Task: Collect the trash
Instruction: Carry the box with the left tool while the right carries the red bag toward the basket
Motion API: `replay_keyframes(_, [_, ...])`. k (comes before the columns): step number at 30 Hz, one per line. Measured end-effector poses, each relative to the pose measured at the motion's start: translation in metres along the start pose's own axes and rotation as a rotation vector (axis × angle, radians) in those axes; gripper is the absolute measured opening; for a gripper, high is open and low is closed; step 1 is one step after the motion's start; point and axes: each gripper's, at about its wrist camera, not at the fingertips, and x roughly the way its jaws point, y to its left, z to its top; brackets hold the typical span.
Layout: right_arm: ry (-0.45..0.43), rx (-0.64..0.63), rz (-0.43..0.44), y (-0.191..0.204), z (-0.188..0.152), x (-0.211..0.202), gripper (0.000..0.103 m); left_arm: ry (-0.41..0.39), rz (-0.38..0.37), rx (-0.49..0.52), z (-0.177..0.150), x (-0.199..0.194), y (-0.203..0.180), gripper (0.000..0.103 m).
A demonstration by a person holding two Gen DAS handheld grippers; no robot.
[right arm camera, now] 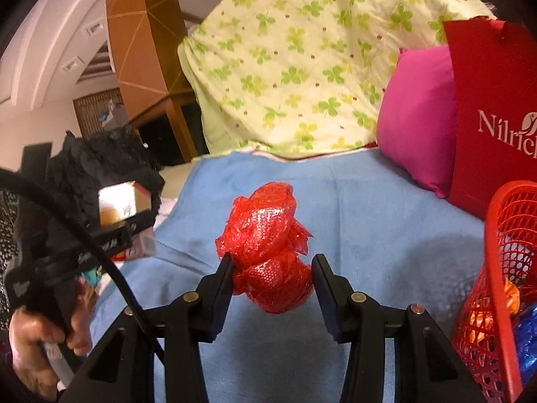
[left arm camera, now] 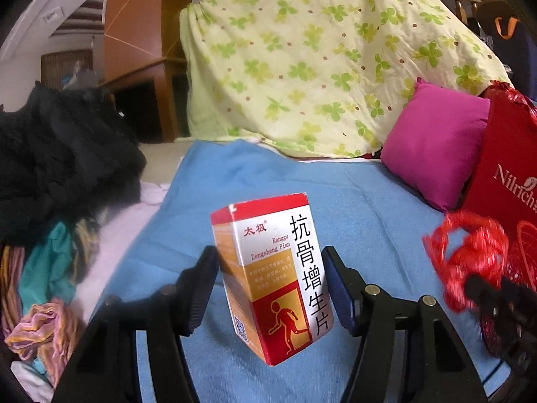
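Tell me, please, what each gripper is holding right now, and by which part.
The left gripper holds the medicine box by its two narrow sides, around mid-height. The right gripper pinches the crumpled red plastic netting at its lower bulge.

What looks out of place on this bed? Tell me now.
Nothing is spilled or broken. The medicine box sits tilted in the left tool, held above the blue sheet. The right tool holds a crumpled red mesh wad. Clothes lie heaped at the sheet's left edge.
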Motion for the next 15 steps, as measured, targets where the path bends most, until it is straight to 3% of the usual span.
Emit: replay_keyframes(15, [-0.132, 0.007, 0.021, 0.009, -0.009, -0.054, 0.049, -0.059, 0.043, 0.109, -0.006, -0.071, -0.025, 0.064])
